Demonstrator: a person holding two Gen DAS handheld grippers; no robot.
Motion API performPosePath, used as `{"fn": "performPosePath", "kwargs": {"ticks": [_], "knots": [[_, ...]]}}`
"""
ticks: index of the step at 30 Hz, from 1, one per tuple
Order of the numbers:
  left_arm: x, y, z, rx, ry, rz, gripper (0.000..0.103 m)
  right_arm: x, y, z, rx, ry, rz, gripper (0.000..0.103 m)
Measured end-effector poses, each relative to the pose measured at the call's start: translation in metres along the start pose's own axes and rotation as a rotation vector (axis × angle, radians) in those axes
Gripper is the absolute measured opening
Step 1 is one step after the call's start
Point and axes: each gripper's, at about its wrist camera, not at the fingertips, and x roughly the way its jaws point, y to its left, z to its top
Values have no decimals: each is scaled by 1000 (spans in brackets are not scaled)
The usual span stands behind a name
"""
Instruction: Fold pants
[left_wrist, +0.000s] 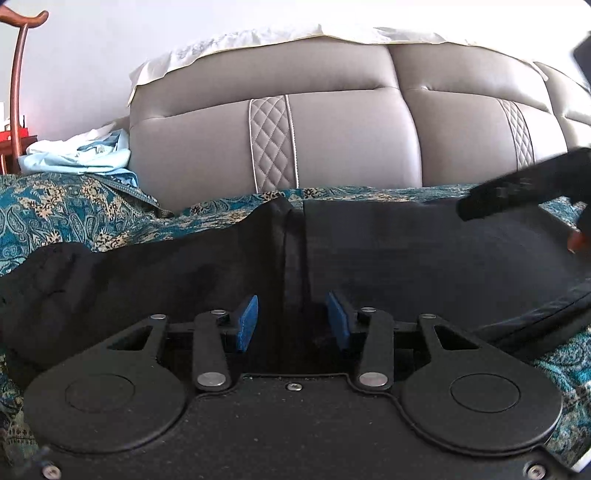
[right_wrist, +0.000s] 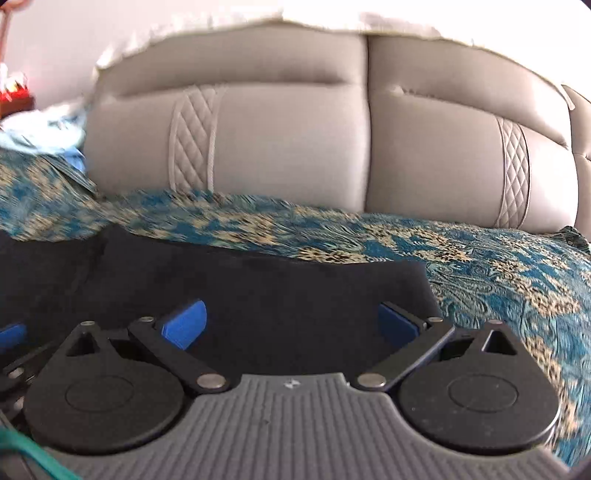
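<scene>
Two sets of jaws: left gripper (left_wrist: 291, 322) pinching pants (left_wrist: 406, 251) fold, right gripper (right_wrist: 291, 325) wide apart near hem

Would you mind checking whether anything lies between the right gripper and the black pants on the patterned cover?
Nothing visible does. The right gripper hangs open directly over the black pants, with only bare fabric between its blue fingers; the teal patterned cover lies beyond.
</scene>
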Motion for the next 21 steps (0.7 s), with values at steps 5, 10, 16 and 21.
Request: {"fn": "performPosePath", "kwargs": {"ticks": [5,10,16,21], "knots": [[-3,3,-3,0,-6,-5,42,43,-27,1,44,78,-37,103],[-3,3,-4,1,-11,-8,42,59,-61,3,135,64,-35,103],[-2,4,-4,-12,-6,-4,43,58,-57,-2,120,42,-45,103],[-1,14,-1,-58,18,-3,60,56,-56,-2,115,38,-53,103]]}}
